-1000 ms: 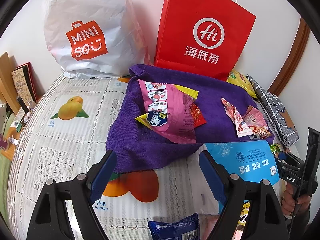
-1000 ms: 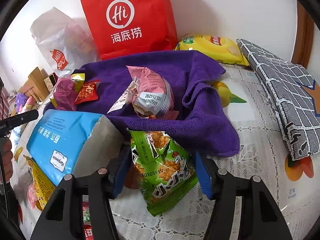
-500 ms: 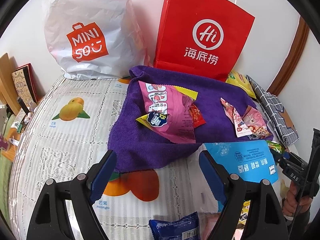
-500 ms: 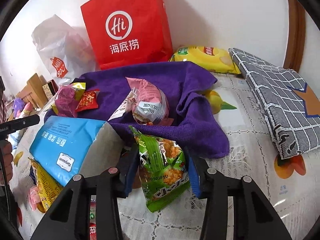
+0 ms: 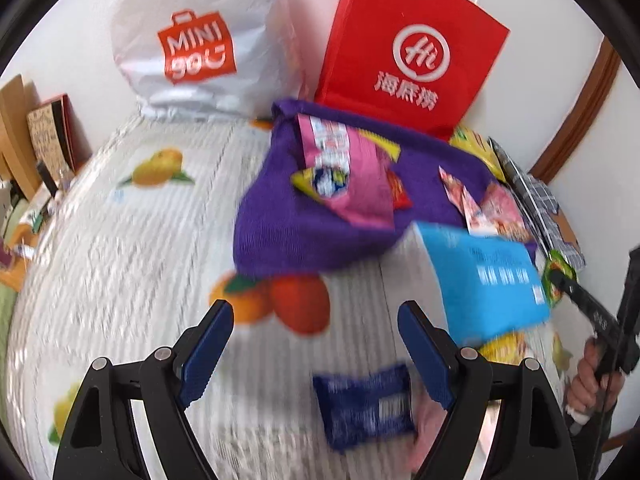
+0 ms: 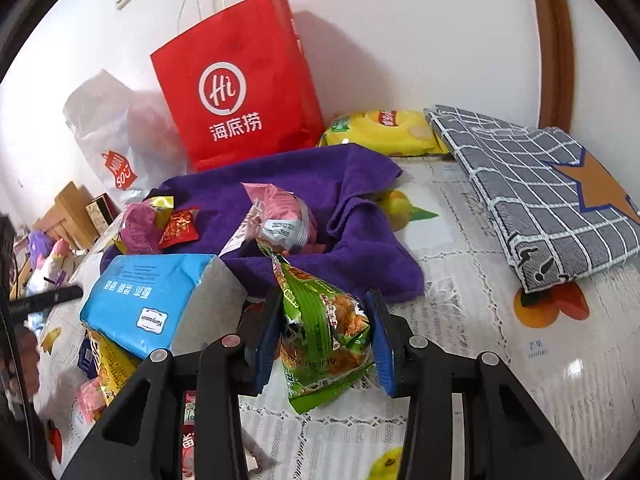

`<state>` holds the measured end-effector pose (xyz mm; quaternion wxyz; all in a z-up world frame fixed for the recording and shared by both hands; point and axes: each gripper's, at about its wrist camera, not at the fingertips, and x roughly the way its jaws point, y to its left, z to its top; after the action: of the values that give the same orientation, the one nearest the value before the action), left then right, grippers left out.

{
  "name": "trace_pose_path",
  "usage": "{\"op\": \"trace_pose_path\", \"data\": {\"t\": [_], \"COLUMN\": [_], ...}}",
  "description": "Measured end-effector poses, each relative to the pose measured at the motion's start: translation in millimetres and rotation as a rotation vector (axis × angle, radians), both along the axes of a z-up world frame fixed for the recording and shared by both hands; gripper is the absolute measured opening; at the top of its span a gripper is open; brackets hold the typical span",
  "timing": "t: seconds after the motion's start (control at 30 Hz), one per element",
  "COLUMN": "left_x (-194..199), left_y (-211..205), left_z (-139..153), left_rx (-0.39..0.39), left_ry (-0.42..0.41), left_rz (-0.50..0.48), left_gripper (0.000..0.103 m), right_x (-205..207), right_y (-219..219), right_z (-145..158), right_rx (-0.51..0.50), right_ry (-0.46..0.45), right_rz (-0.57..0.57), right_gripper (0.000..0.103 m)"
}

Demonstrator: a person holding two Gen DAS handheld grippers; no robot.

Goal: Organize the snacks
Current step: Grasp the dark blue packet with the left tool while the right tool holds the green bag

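In the right wrist view my right gripper has its blue pads pressed on both sides of a green snack packet; the jaws are still closing, and the packet hangs just above the tablecloth. Behind it a purple towel carries a pink snack bag and small red and pink packets. My left gripper is open with nothing between its fingers, above the fruit-print tablecloth. A dark blue packet lies just below its jaws. The left wrist view is blurred.
A blue tissue pack lies left of the green packet, over yellow packets. A red paper bag and a white plastic bag stand at the wall. A yellow chips bag and a grey checked cloth lie at the right.
The right jaws narrowed onto the green packet and raised it off the cloth. The left gripper drew back, and the dark blue packet shows more fully under it.
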<state>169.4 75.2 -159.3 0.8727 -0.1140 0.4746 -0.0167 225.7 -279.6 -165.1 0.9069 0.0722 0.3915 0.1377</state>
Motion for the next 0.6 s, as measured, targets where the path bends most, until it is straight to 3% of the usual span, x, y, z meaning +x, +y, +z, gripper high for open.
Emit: {"op": "trace_pose_path", "data": {"t": [0.1, 0.3, 0.47, 0.6], "left_x": [-13.7, -28.1, -25.7, -19.7], "left_y": [-6.8, -19.5, -38.4, -57.6], "left_z": [-7.8, -22.4, -24.0, -29.3], "left_rx": [0.005, -0.08, -0.008, 0.17], "left_ry": [0.029, 0.094, 0.092, 0.11], "left_rz": [-0.019, -0.074, -0.078, -0.045], "left_gripper": [0.083, 0.083, 0.086, 0.084], "right_x": [-2.1, -8.2, -13.0, -17.0], "right_y": [3.9, 13.1, 21.6, 26.7], "right_z": [0.3, 1.5, 2.2, 3.3], "right_rx": [-0.023, -0.066, -0.1, -0.121], "right_ry": [-0.008, -0.029, -0.046, -0.063], "right_rz": [0.003, 0.027, 0.052, 0.068], "right_gripper": [0.041, 0.041, 0.041, 0.041]}}
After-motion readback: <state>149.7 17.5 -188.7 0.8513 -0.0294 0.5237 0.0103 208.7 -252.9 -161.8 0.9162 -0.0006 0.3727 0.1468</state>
